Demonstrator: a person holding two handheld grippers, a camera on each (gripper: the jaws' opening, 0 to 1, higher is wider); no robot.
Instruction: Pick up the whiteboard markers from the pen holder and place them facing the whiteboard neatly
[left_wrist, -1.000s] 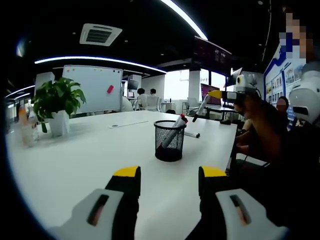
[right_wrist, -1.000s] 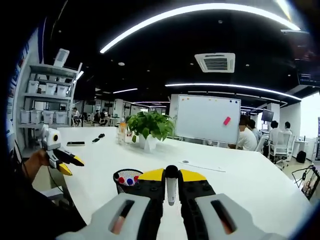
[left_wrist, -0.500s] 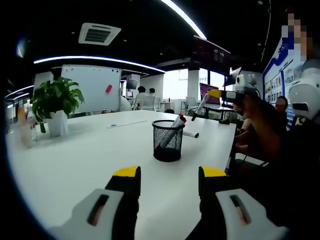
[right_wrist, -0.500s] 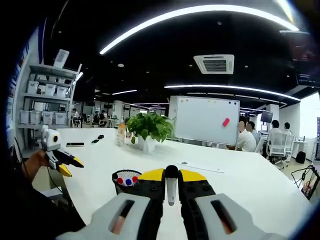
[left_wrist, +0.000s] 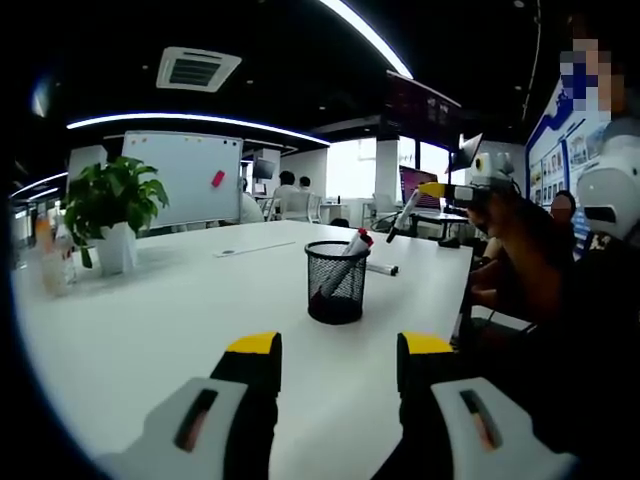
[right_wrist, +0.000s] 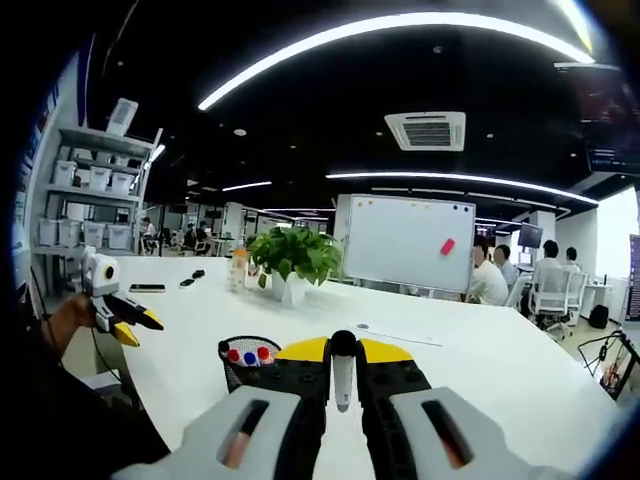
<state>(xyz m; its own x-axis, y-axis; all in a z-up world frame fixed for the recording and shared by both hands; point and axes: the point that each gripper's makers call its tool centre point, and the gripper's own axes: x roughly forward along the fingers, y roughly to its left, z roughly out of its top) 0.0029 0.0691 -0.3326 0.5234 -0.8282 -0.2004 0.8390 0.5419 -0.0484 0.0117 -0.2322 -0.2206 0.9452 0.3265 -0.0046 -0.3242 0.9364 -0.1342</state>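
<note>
White tabletop (left_wrist: 150, 310) stretched across an open office under long ceiling light strips, with a whiteboard (left_wrist: 183, 177) standing at the far end, a pink patch on its face, and a potted plant (left_wrist: 113, 205) on the table toward ten o'clock in the left gripper view. In that view a black mesh pen holder (left_wrist: 338, 283) stood on the table just past twelve o'clock of the left gripper (left_wrist: 337, 352), whose yellow-tipped jaws were spread apart with nothing between them. A red-capped marker (left_wrist: 347, 256) leaned out of the holder, and another marker (left_wrist: 381, 269) lay on the table just behind it. At two o'clock the right gripper (left_wrist: 432, 189) was raised above the table, clamped on a whiteboard marker (left_wrist: 403, 215) that slanted downward from its jaws. In the right gripper view the right gripper (right_wrist: 343, 352) had its jaws pressed on that marker's pale barrel (right_wrist: 343, 376), the pen holder (right_wrist: 243, 358) sat at nine o'clock of the jaws with coloured caps showing, and the left gripper (right_wrist: 124, 327) hung further toward nine o'clock.
</note>
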